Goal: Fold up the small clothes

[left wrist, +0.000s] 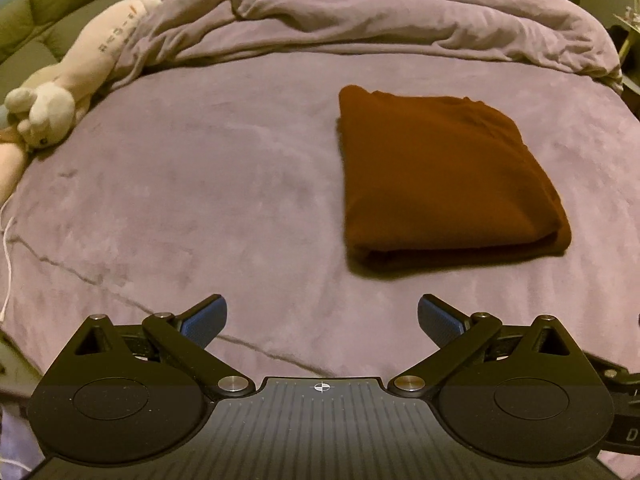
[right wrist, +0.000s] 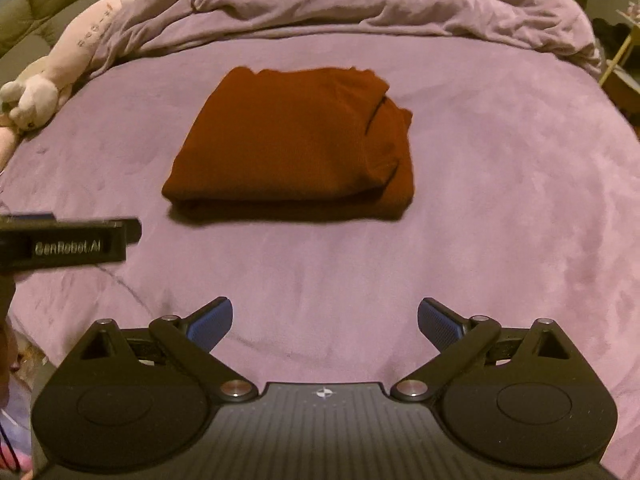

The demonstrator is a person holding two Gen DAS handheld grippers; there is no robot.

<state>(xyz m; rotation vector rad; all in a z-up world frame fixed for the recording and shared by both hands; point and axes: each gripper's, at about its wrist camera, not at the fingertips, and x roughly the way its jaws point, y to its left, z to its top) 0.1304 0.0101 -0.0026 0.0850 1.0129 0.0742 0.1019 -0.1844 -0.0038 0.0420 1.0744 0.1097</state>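
The brown garment (right wrist: 292,140) lies folded square on the bed (right wrist: 500,220), at twelve o'clock. Left claw (left wrist: 322,322) and right claw (right wrist: 325,322) gape wide, empty; folding appears complete.

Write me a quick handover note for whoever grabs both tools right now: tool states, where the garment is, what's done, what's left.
Left tool: open, nothing between its pads, above bare bedspread short of the garment.
Right tool: open, empty, also short of the garment.
Garment: the dark red top lies folded into a compact stack on the purple bedspread, touched by neither tool. One layer sticks out a little along its right edge.
Nearby: stuffed toy at the left edge of the bed, rumpled duvet at the back.
Done: this piece looks folded.
Left: perhaps tidy that right edge; no other clothes in view.
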